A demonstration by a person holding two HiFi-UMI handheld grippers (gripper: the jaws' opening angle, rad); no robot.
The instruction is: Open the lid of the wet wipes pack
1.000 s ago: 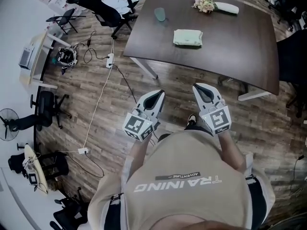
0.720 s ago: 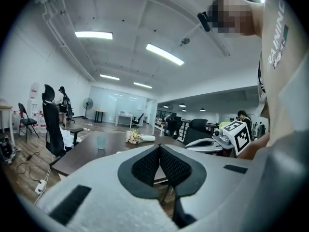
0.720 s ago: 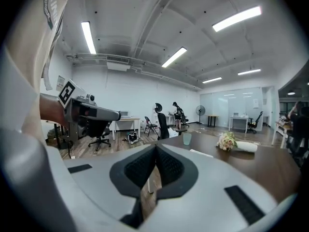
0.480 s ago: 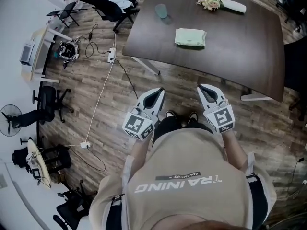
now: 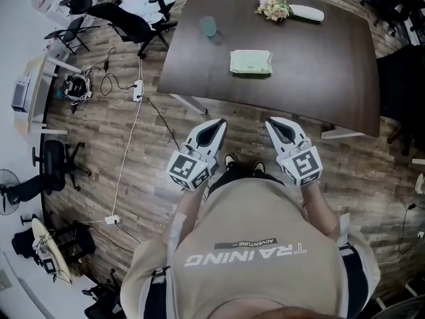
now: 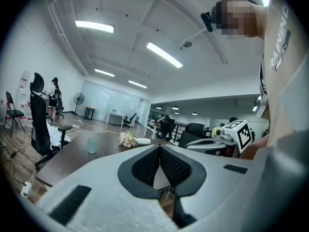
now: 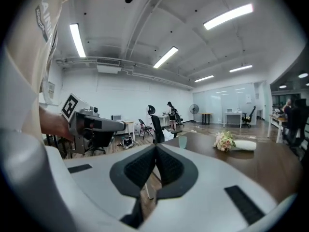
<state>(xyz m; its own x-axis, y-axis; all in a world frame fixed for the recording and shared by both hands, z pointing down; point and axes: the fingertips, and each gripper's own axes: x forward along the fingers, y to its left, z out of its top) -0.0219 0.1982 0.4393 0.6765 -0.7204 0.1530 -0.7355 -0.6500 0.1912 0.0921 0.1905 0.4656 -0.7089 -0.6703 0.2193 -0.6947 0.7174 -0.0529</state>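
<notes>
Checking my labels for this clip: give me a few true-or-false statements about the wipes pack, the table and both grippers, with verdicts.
1. The wipes pack lies on the table. True.
2. The right gripper holds the pack. False: it is shut on nothing, apart from the pack.
3. The left gripper is open. False: its fingers are together, with nothing between them.
4. A cup stands on the table. True.

Table [image 5: 319, 72] smooth dark wood; floor [image 5: 99, 138] wood planks; wipes pack [image 5: 251, 62] plastic
</notes>
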